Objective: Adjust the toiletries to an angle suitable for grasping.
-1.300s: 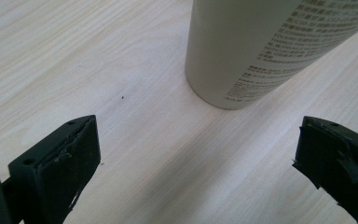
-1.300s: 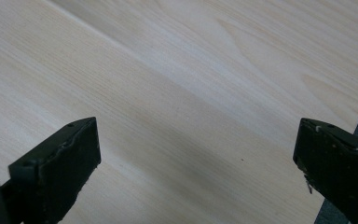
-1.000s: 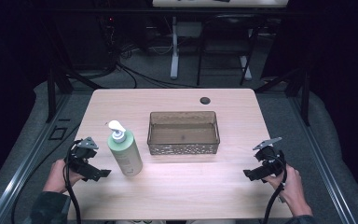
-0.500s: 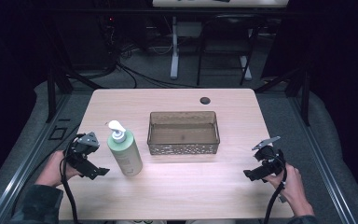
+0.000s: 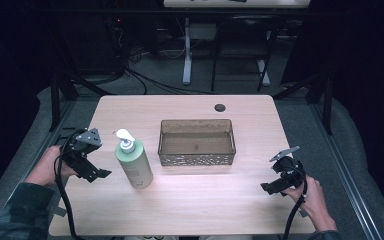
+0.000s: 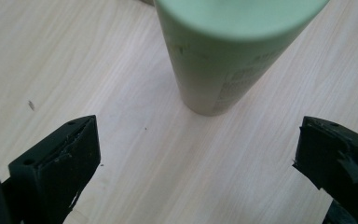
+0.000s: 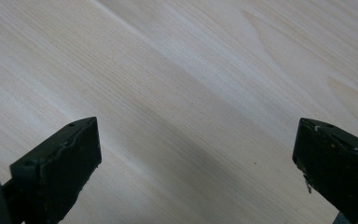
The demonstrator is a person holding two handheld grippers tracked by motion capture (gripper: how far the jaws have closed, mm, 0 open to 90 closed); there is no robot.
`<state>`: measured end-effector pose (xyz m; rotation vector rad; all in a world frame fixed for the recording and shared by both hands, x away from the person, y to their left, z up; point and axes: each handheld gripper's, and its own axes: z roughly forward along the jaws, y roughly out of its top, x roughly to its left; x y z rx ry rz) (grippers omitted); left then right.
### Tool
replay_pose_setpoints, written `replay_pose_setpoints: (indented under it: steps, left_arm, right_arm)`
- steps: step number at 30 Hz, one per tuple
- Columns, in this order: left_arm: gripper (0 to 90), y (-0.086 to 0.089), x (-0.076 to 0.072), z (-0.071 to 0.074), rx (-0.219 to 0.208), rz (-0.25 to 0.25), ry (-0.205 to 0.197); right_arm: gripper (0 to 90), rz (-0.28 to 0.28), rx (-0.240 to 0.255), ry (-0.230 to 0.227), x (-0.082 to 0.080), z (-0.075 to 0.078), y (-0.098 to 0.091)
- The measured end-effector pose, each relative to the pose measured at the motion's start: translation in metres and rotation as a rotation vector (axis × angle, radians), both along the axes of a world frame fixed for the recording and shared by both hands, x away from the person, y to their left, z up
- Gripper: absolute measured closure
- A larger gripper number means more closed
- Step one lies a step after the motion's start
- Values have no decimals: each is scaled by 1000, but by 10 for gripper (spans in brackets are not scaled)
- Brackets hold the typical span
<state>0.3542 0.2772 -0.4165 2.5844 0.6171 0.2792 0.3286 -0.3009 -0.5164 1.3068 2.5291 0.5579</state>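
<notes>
Because the jaws of the left gripper [image 5: 97, 170] stand spread wide with nothing between them, the pale green pump bottle [image 6: 235, 51] ahead of them looks like the thing being lined up: in the left gripper view its rounded base sits just beyond the gap, roughly centred between the two black pads and clear of both, so a forward push would bring the body into the opening. That width seems chosen for the bottle's girth, and the low, level hold suits a grip on the lower body, not the white pump head [image 5: 125, 137], which would likely wobble or press down. The bottle stands upright on the desk [image 5: 195, 210], near the jaws and to their far side. Further out, beyond the bottle, lies the brown see-through basket [image 5: 197, 159], empty as far as can be seen and well apart from both grippers; I judge it the probable destination. The right gripper [image 5: 270, 187] waits over bare wood at the other side of the desk, its jaws likewise released and holding nothing, probably kept back so the bottle's path stays free. A small dark round spot [image 5: 220, 107] sits near the far edge.
</notes>
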Motion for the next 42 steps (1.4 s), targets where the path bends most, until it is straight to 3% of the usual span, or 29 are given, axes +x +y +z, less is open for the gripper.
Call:
replay_pose_setpoints:
  steps: [7, 15, 23, 27, 30, 38, 42]
  left_arm:
    - [0, -9, 4, 32, 29, -44, -38]
    - [0, -25, 12, 59, 81, -102, -57]
    - [31, -43, 22, 76, 114, -169, -42]
    - [99, -53, 27, 81, 138, -199, -31]
    - [197, -62, 29, 84, 159, -221, -32]
    - [331, -77, 32, 92, 156, -278, -31]
    - [422, -85, 33, 93, 175, -310, -25]
  right_arm:
    - [6, 3, 4, -10, -1, 3, 0]
    - [8, 12, 7, -1, -1, 2, 1]
    - [9, 15, 5, 0, -1, 1, 0]
    - [10, 19, 0, 2, -1, 1, 0]
    - [11, 21, 2, 2, -1, 2, 0]
    - [13, 27, -12, 5, -1, 1, 0]
    - [16, 28, -10, 9, -1, 1, 1]
